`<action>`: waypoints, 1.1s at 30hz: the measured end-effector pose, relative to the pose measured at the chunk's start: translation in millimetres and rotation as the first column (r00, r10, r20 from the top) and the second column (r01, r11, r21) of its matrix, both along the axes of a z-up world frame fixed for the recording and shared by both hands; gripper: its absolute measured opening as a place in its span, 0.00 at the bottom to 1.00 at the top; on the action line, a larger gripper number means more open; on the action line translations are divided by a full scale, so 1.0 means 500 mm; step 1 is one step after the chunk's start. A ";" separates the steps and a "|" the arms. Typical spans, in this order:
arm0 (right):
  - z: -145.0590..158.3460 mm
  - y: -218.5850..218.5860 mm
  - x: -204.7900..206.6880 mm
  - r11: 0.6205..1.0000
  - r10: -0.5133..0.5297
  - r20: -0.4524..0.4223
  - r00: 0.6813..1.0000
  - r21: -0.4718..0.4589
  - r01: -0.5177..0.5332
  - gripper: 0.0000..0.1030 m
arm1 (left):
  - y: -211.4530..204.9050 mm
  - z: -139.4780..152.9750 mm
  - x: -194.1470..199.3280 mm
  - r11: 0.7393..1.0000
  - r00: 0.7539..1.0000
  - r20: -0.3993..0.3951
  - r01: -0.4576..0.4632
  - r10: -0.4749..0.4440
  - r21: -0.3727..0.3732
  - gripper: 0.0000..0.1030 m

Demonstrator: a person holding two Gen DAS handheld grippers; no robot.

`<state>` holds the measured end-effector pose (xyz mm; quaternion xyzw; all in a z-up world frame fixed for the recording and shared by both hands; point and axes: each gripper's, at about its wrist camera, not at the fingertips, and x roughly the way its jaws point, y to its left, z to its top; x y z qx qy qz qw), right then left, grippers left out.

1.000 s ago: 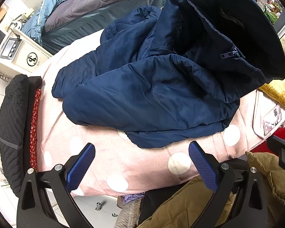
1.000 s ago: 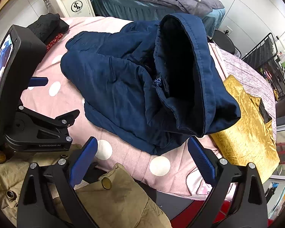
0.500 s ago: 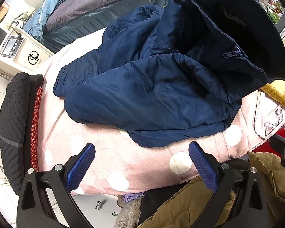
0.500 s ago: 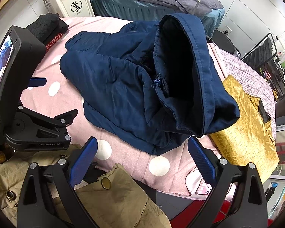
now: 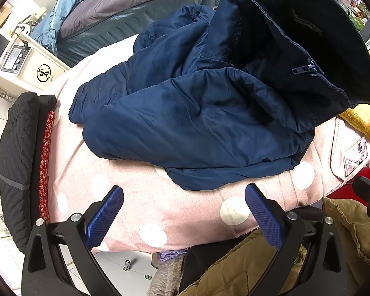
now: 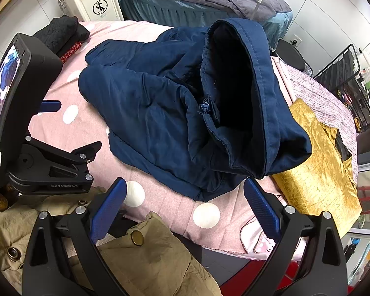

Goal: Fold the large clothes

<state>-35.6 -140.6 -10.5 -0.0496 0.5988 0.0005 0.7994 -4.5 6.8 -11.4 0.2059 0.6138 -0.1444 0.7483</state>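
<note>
Navy jacket (image 5: 197, 123) lying crumpled on pink dotted sheet (image 5: 140, 197), left gripper (image 5: 183, 209) and right gripper (image 6: 182, 202) hovering near its hem, jaws apart, holding nothing.

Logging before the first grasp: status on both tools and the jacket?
Left tool open, empty. Right tool open, empty. Navy jacket crumpled on pink dotted cover, hood up, unfolded. Gold garment abuts its right side.
</note>
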 end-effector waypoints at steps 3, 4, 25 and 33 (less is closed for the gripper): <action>0.001 -0.001 0.001 1.000 0.000 0.001 1.000 0.001 0.000 0.92 | 0.000 0.000 0.000 1.000 1.000 0.000 0.000 0.000 0.000 0.94; 0.001 -0.001 0.001 1.000 0.000 0.001 1.000 0.000 0.000 0.92 | 0.001 0.000 0.000 1.000 1.000 0.001 0.000 0.000 0.000 0.94; 0.002 0.001 -0.003 1.000 0.000 -0.001 1.000 0.000 0.000 0.92 | 0.001 0.000 0.000 1.000 1.000 -0.001 0.001 -0.001 -0.001 0.94; 0.001 0.002 -0.003 1.000 0.001 -0.003 1.000 -0.002 -0.001 0.92 | 0.001 -0.005 0.000 1.000 1.000 -0.003 0.003 -0.003 0.000 0.94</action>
